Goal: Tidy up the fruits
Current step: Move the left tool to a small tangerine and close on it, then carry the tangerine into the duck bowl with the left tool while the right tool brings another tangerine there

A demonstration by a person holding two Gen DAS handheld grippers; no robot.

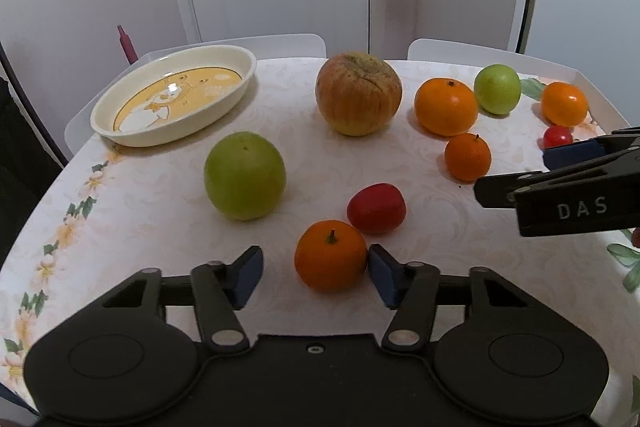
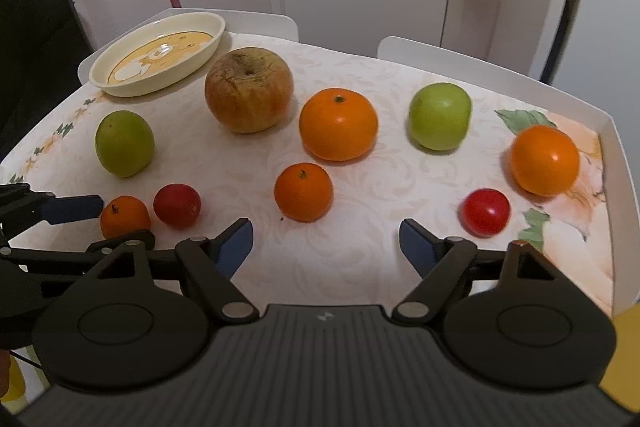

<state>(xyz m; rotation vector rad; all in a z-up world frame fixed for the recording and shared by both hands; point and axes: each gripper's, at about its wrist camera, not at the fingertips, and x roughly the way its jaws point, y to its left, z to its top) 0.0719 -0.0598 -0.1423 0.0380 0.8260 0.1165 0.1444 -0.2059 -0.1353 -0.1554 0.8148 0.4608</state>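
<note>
Fruits lie scattered on the table. My left gripper (image 1: 316,273) is open around a small orange (image 1: 330,255), its right pad touching the fruit; the orange also shows in the right wrist view (image 2: 125,217). A red tomato (image 1: 376,208) sits just behind it. A green apple (image 1: 245,175), a large mottled apple (image 1: 358,93), several more oranges (image 1: 445,106) and a second green apple (image 1: 497,89) lie farther off. My right gripper (image 2: 326,245) is open and empty, a small orange (image 2: 303,191) just ahead and another red tomato (image 2: 485,211) to its right.
An oval cream dish (image 1: 174,95) with a bear picture stands empty at the table's far left. The table (image 2: 344,267) has a floral cloth and a raised white rim (image 2: 624,167) on the right. White chair backs and a door stand behind.
</note>
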